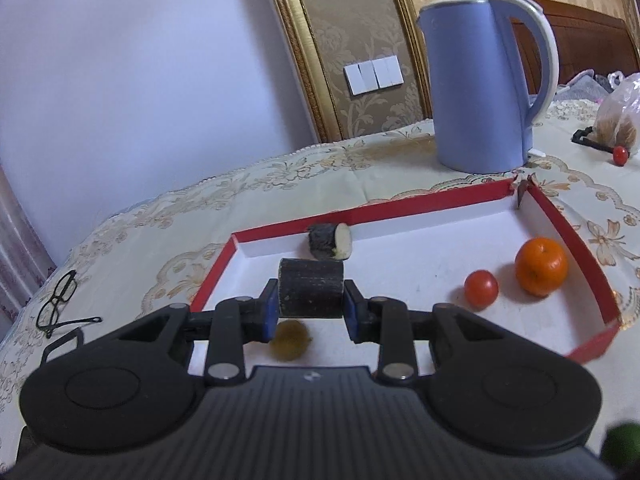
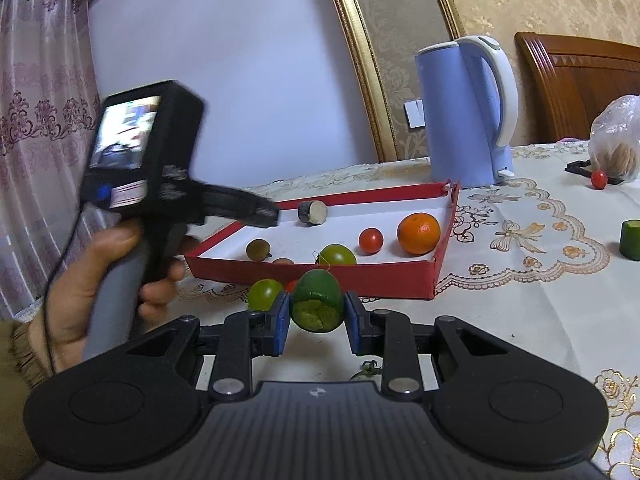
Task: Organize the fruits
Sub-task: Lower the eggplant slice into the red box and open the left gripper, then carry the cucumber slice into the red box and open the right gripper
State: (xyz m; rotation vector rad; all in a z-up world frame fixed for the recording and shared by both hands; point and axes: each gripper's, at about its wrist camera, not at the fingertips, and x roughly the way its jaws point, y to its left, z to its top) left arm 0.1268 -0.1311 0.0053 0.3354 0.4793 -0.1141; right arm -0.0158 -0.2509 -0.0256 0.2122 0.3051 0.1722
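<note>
My left gripper point(image 1: 311, 303) is shut on a dark-skinned cylinder chunk point(image 1: 311, 284), held over the white floor of the red-walled tray point(image 1: 420, 204). A second dark chunk point(image 1: 330, 241) with a pale cut face lies just beyond it. In the tray are also a brown fuzzy fruit point(image 1: 290, 340), a red tomato point(image 1: 481, 288) and an orange point(image 1: 541, 266). My right gripper point(image 2: 317, 316) is shut on a green fruit piece point(image 2: 316, 292) in front of the tray point(image 2: 360, 280). A green tomato point(image 2: 337, 255) lies inside the tray, another point(image 2: 264, 294) outside.
A blue kettle point(image 2: 466, 120) stands behind the tray. At the far right are a plastic bag point(image 2: 616, 148), a small red tomato point(image 2: 599, 179) and a green cut piece point(image 2: 631, 240). Glasses point(image 1: 60, 300) lie left of the tray. A hand point(image 2: 80, 280) holds the left gripper.
</note>
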